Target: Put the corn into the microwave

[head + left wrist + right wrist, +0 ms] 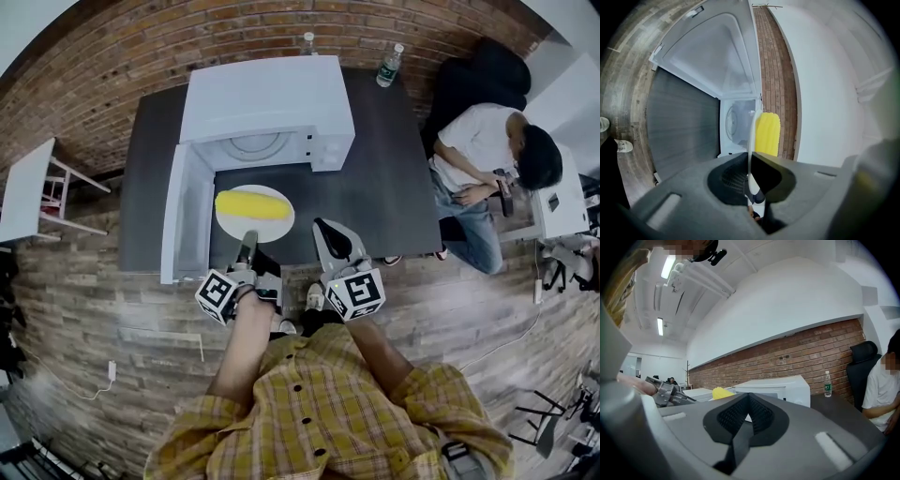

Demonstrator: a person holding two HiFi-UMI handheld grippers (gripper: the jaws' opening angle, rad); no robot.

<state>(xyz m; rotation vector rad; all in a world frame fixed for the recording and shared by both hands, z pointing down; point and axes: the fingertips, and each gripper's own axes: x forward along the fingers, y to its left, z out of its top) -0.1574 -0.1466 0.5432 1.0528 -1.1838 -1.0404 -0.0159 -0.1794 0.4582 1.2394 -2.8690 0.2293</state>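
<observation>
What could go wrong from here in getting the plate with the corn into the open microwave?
1. The left gripper clamps the white plate only at its near rim, so the plate may tilt and the corn cob could roll off.
2. The open door stands close beside the plate, which might knock it on the way into the microwave.

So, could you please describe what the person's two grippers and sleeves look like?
Both the left tongs and right tongs are grey-bodied with ridged black pads, and each carries a white cube printed with black square markers. The sleeves are yellow plaid.
</observation>
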